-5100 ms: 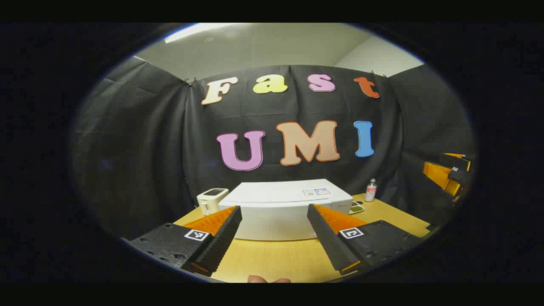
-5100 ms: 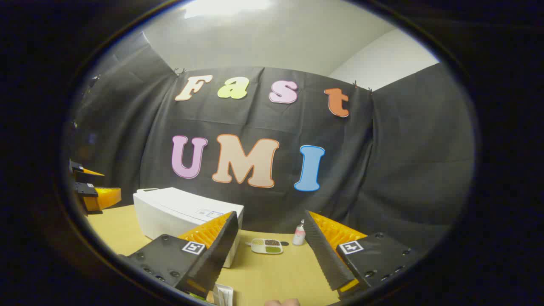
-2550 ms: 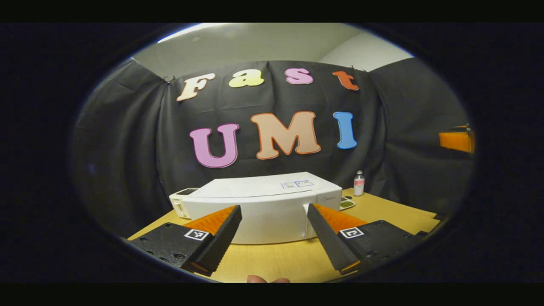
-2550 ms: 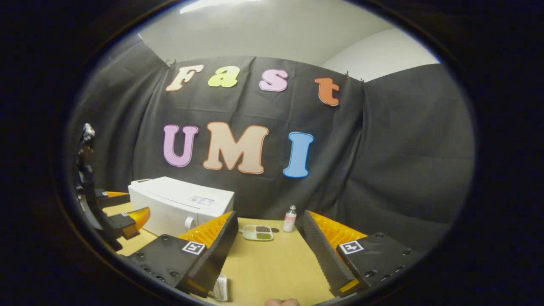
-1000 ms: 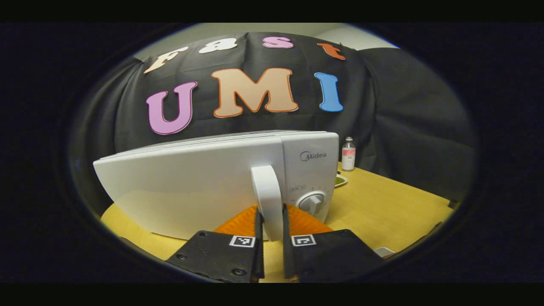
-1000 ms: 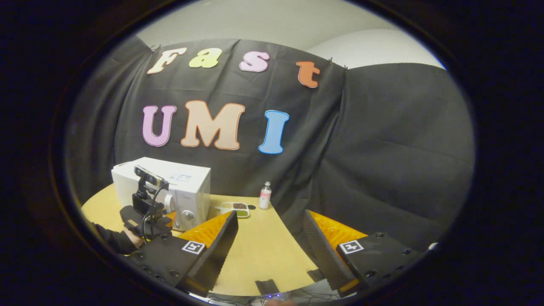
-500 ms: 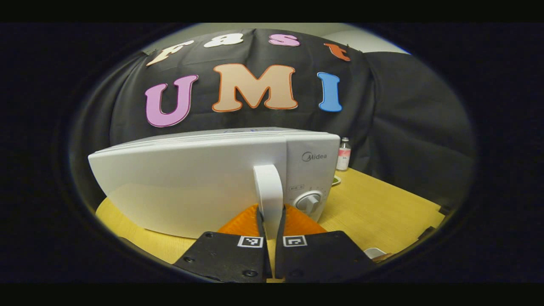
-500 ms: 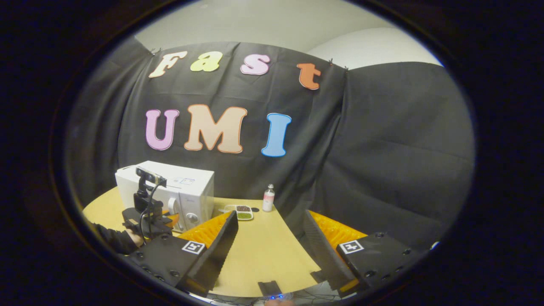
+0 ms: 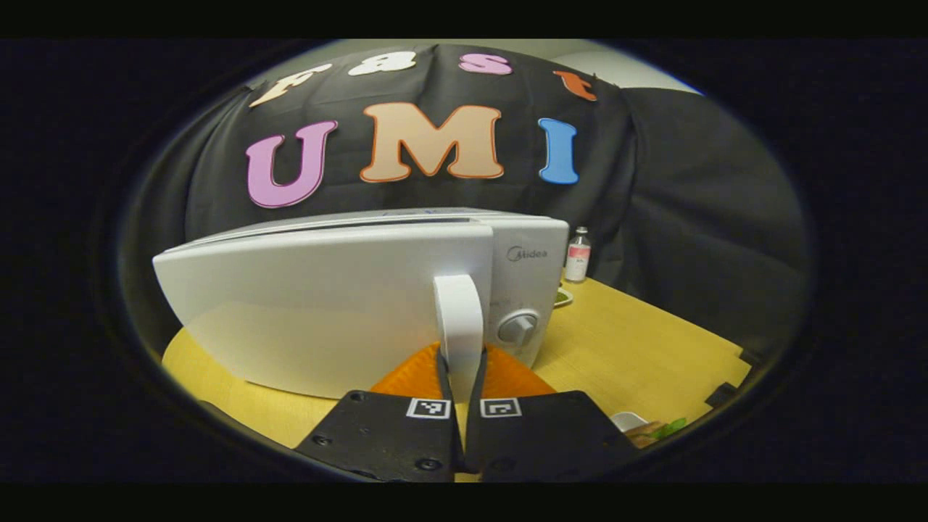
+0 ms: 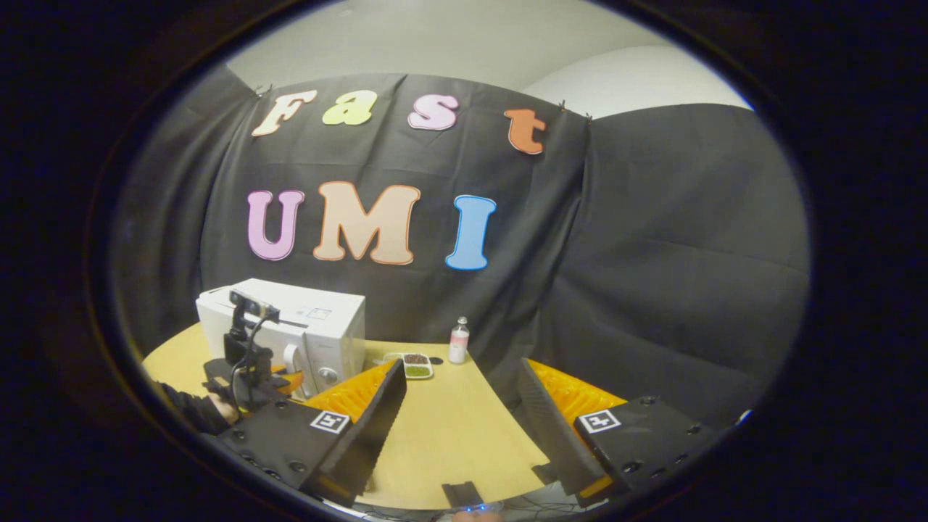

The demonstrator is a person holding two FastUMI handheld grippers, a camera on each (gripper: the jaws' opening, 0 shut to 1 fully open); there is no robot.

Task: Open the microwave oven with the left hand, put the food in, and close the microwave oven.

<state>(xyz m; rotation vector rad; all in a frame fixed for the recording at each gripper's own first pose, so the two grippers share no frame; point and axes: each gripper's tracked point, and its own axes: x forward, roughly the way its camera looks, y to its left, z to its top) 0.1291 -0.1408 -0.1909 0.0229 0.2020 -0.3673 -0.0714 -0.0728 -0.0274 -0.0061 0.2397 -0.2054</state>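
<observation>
The yellow wooden surface (image 9: 638,348) carries everything, with black cloth hanging behind its far edge. The largest thing on it is the white microwave oven (image 9: 326,304), standing toward the far left part of the surface as the right gripper view shows it (image 10: 290,326). Its door (image 9: 312,304) is slightly ajar: in the left gripper view a dark gap runs along the door's top edge, and the door front sits a little forward of the control panel (image 9: 528,275) with its round dial (image 9: 518,328).

The left hand-held gripper (image 9: 460,377) sits directly in front of the door, its two fingers drawn close together and clamped on the lower part of the upright white door handle (image 9: 458,326). In the right gripper view this hand-held gripper (image 10: 286,380) appears at the microwave's front, with a dark sleeve (image 10: 192,413) behind it.

The right hand-held gripper (image 10: 460,420) hovers over the near edge of the surface, well apart from the microwave, its fingers spread wide with nothing between them.

A divided food tray (image 10: 415,365) lies near the far edge, just to the right of the microwave, and a small bottle (image 10: 457,341) stands just beside it. At the near right edge in the left gripper view lies a small white dish with something green (image 9: 641,428), too cropped to identify.
</observation>
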